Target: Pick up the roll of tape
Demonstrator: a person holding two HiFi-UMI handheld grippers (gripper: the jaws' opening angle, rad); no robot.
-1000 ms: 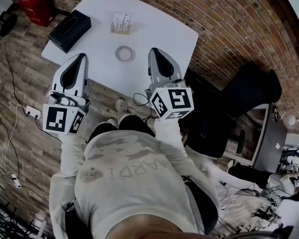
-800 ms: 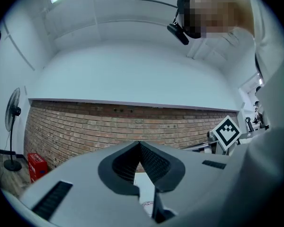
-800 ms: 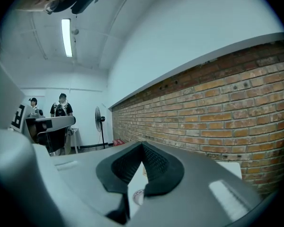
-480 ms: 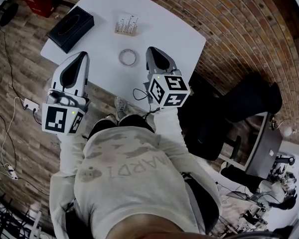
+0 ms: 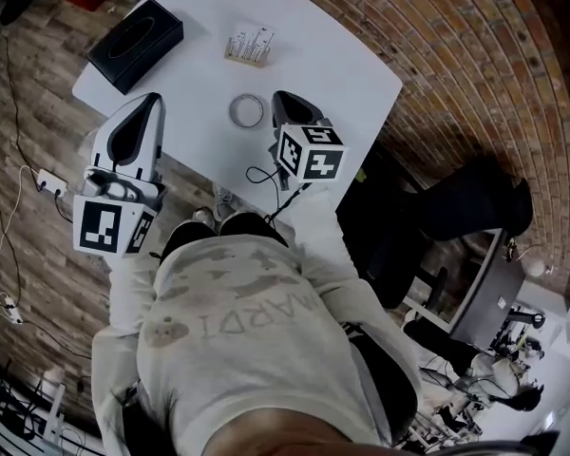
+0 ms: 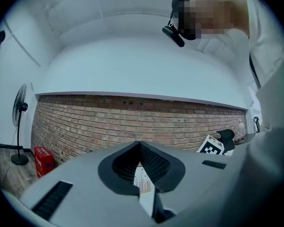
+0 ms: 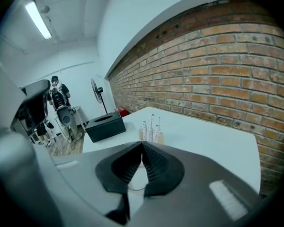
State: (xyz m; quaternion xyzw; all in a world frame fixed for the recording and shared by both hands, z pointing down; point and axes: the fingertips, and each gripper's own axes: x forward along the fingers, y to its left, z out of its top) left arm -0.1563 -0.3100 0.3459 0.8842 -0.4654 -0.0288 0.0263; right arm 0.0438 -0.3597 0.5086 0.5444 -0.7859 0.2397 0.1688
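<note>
My right tool (image 5: 285, 101) is pinched shut and empty, just right of the tape (image 5: 247, 111), which lies flat on the white tabletop (image 5: 342, 55). Left tool (image 5: 144, 103) is closed too, empty, at the tabletop's near-left edge.

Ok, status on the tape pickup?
Left gripper, right gripper: jaws shut, empty. Tape roll flat on white table, untouched, beside right gripper. Rack, black box farther back, not in the way.
</note>
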